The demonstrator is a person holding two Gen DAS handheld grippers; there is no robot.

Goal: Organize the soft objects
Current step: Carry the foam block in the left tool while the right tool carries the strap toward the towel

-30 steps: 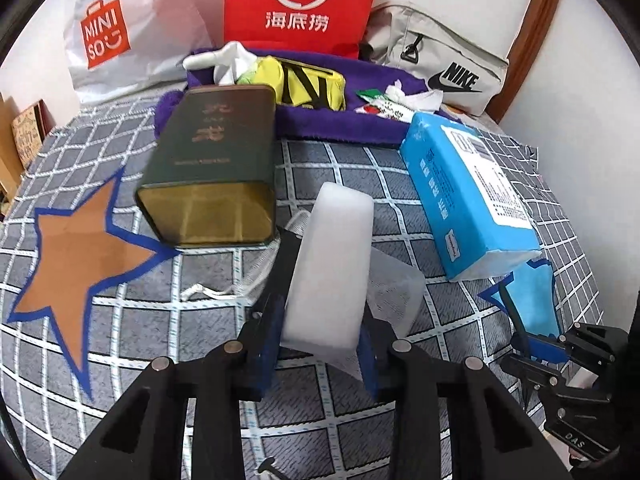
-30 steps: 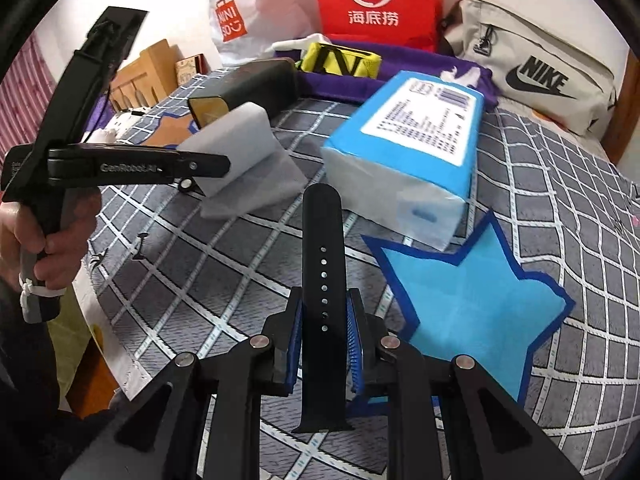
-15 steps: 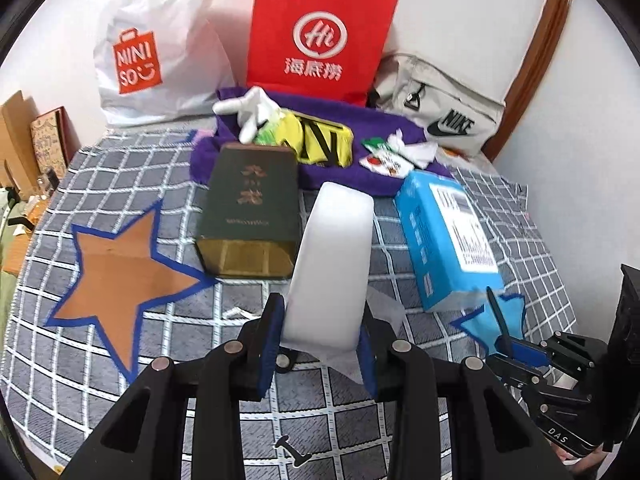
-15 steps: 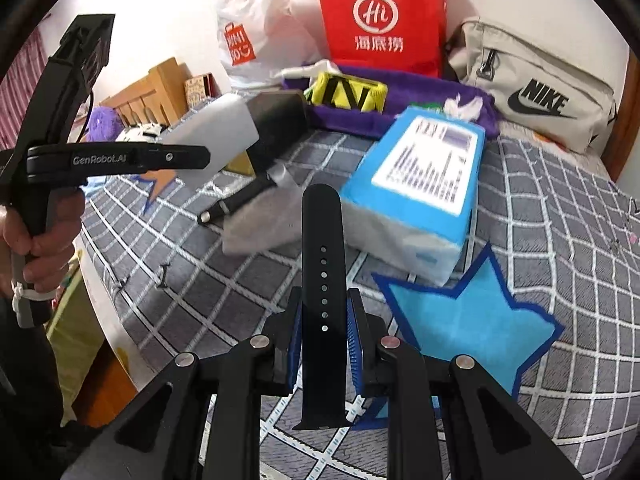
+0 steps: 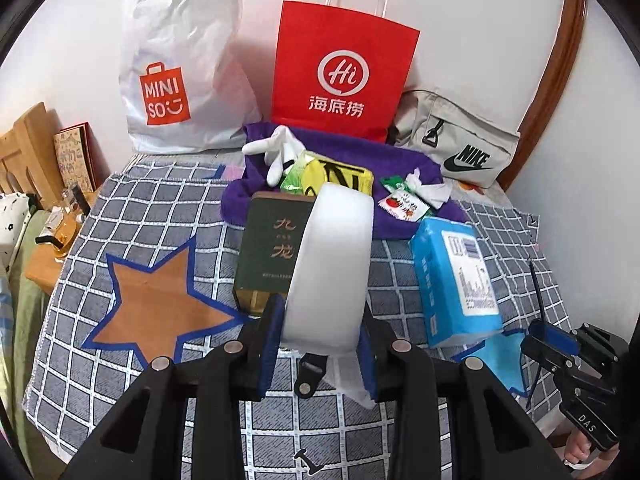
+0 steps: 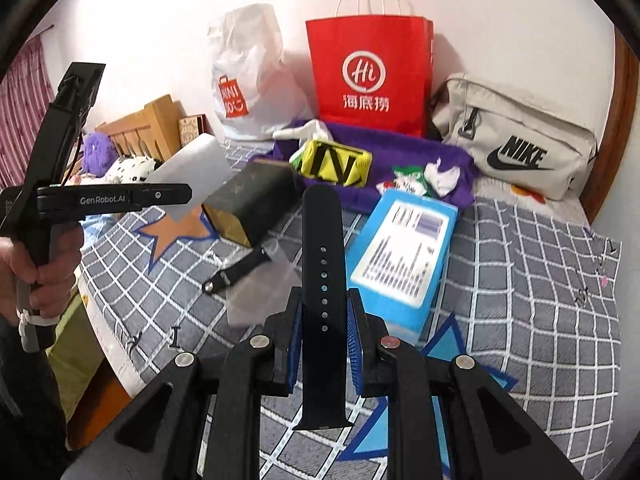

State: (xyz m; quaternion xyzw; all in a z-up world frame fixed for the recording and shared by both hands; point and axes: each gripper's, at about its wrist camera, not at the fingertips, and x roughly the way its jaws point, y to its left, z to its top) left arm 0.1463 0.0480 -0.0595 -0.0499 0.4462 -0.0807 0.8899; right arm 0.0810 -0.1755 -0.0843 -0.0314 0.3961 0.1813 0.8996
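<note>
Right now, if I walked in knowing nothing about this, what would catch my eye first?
Probably the two handheld grippers in the foreground: the left gripper clamps a white foam block, and the right gripper clamps a black watch strap standing upright. Behind them, a bright red paper bag stands against the wall, and an orange star marks the checked cloth on the left.

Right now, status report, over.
Left gripper shut on foam block. Right gripper shut on watch strap. Second strap on bedspread. Nothing blocking.
</note>
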